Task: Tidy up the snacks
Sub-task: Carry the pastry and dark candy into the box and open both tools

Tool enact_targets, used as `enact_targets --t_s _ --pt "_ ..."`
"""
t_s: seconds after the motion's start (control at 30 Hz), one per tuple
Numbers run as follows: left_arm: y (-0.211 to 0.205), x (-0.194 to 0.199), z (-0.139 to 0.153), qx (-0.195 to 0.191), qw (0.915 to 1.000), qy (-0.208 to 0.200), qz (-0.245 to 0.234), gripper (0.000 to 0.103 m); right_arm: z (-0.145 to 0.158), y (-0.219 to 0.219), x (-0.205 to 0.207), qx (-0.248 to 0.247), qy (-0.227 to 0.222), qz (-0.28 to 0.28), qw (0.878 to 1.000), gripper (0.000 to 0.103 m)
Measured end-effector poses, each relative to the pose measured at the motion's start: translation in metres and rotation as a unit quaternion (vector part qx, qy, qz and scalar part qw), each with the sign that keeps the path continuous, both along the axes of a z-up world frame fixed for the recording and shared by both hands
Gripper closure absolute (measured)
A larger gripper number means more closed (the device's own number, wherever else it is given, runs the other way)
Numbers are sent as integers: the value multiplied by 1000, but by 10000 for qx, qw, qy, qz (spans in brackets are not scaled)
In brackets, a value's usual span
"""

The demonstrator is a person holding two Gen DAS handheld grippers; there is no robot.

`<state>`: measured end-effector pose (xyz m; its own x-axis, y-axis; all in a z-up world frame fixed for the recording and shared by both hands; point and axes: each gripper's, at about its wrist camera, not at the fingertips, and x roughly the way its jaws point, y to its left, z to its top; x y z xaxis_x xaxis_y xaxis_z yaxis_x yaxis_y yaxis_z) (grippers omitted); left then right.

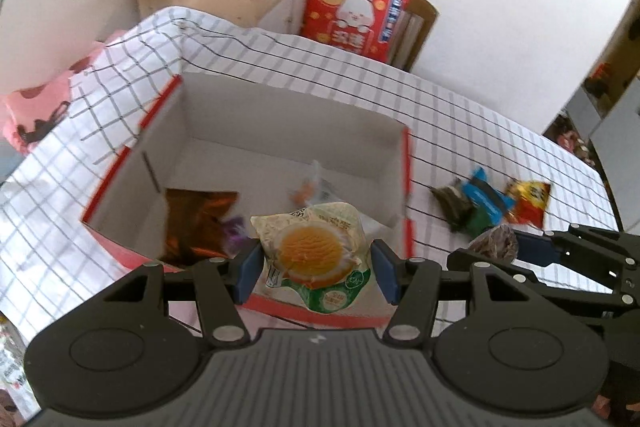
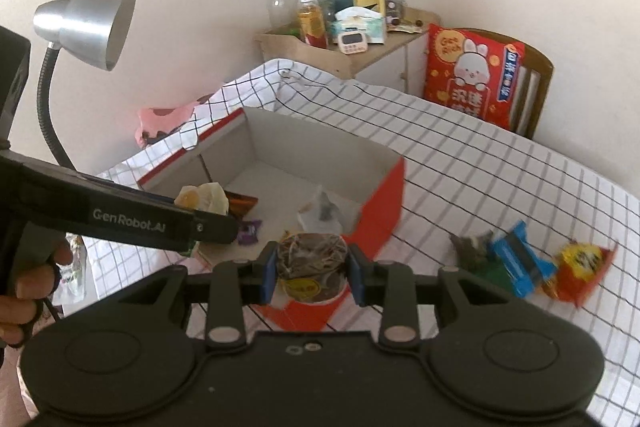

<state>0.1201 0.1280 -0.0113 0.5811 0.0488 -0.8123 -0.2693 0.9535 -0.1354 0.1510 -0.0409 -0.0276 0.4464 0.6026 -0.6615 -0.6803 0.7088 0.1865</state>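
Snacks sit pinched between closed fingers: egg packet [image 1: 316, 255] in left gripper [image 1: 316, 269], brown packet [image 2: 312, 259] in right gripper [image 2: 313, 277].

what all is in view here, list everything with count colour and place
egg-picture snack pack: 1, cream and orange, between left gripper fingers over box's near edge
round brown snack pack: 1, brown, in right gripper
cardboard box: 1, red outside, white inside, on table
wrappers in box: about 4, brown, purple, clear
loose snacks: about 4, dark, green, blue, red-orange, on cloth right of box
checked tablecloth: 1, white
desk lamp: 1, silver, left
red rabbit bag: 1, on chair
left gripper: black, blue pads
right gripper: black, blue pads
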Motion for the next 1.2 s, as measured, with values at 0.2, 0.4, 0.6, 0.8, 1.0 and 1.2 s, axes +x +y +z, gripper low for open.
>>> enact_targets --t_s 0.2,0.4,0.6,0.8,1.0,1.2 --pt "38 13 -5 145 9993 84 329 45 -10 36 14 -134 8 70 9999 69" --pt "73 29 -17 271 9977 200 585 45 -25 66 28 -202 162 117 9996 69" --pt "92 45 -34 446 9961 445 610 45 -41 97 42 -296 291 211 9989 69" --pt "104 56 -54 536 9940 703 643 45 -57 122 49 -483 407 365 9973 69" --pt "107 61 -68 593 9925 873 617 45 -74 138 51 -657 598 444 9951 69" --pt "105 63 -79 563 9914 1010 612 44 -84 144 51 -796 683 457 9934 68"
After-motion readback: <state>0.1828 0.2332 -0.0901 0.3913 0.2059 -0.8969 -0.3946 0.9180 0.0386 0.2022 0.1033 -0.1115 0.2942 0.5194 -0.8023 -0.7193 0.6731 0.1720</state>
